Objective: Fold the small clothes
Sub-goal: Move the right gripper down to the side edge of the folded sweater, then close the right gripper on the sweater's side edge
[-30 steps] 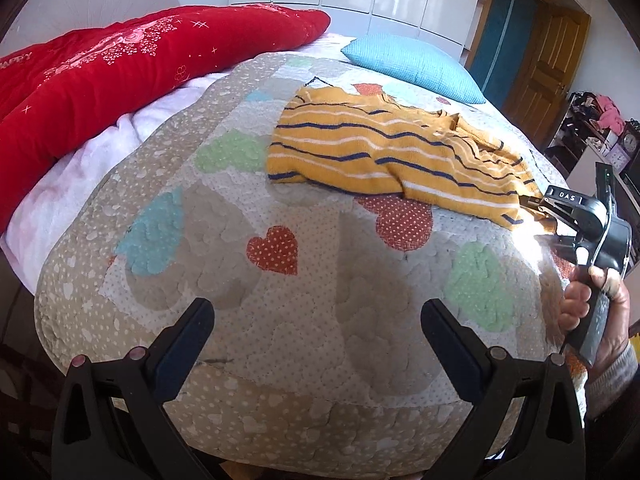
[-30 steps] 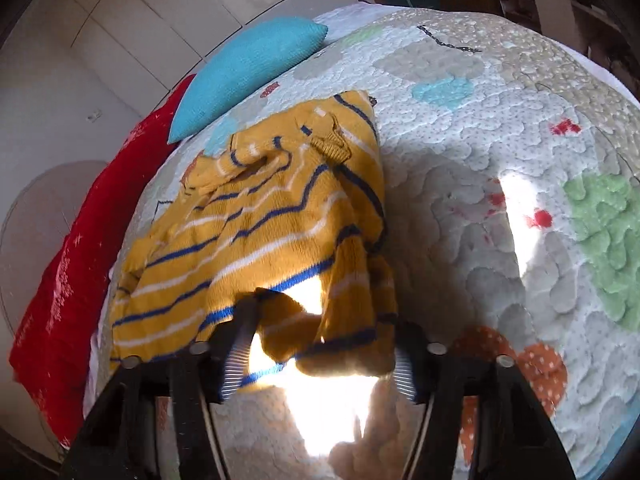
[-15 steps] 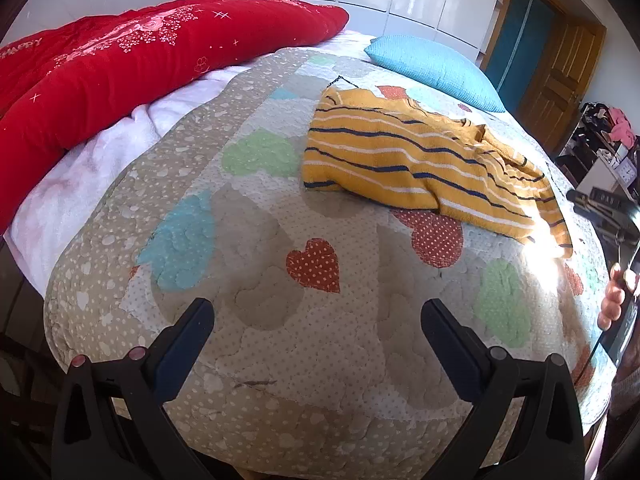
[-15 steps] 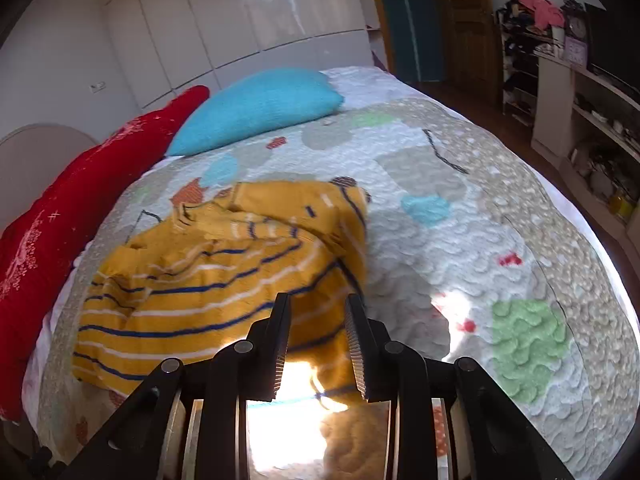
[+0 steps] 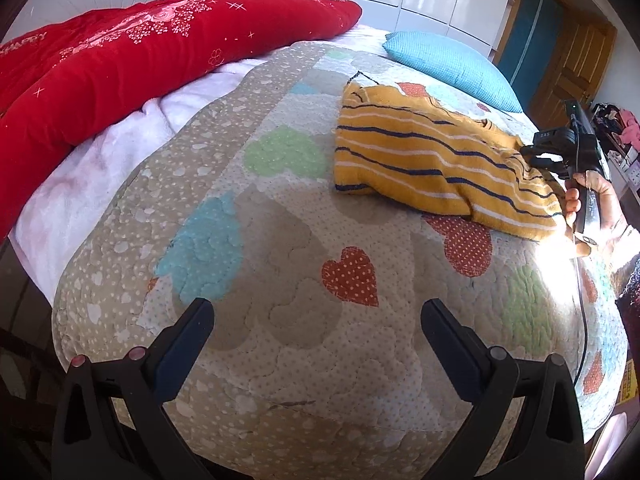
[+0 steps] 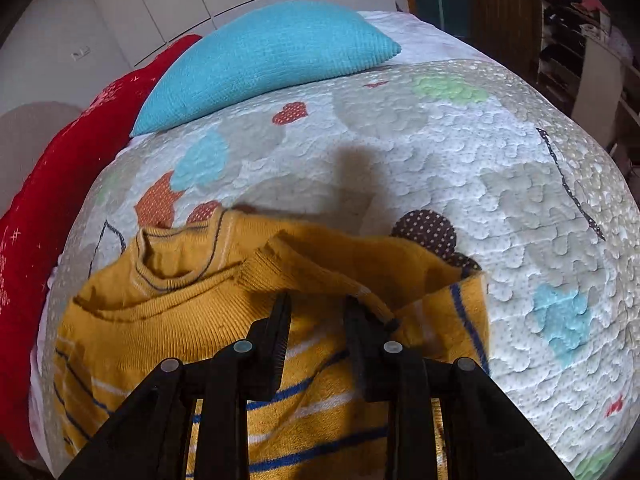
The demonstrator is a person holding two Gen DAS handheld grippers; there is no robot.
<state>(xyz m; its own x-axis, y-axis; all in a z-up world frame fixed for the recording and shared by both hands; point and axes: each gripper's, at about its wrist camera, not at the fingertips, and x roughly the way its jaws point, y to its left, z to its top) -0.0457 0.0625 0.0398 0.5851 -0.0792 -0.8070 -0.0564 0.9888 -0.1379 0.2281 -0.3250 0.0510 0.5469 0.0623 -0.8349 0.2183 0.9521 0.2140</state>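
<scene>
A small yellow sweater (image 5: 432, 160) with navy and white stripes lies rumpled on the quilted bedspread (image 5: 280, 264). In the right wrist view the sweater (image 6: 168, 320) fills the lower left, neck hole facing up. My right gripper (image 6: 318, 306) hangs just over the sweater's folded sleeve, jaws narrowly apart with nothing between them; it also shows in the left wrist view (image 5: 560, 152) at the sweater's right end. My left gripper (image 5: 316, 316) is wide open and empty above the near part of the quilt, well short of the sweater.
A red duvet (image 5: 140, 60) lies along the left side of the bed. A blue pillow (image 6: 264, 56) sits at the head beyond the sweater. A wooden door (image 5: 572, 64) and cluttered shelves (image 6: 580, 32) stand to the right of the bed.
My right gripper let go of the sweater's hem, narrowed its jaws and moved forward over the sleeve near the neck. My left gripper drifted left while staying open.
</scene>
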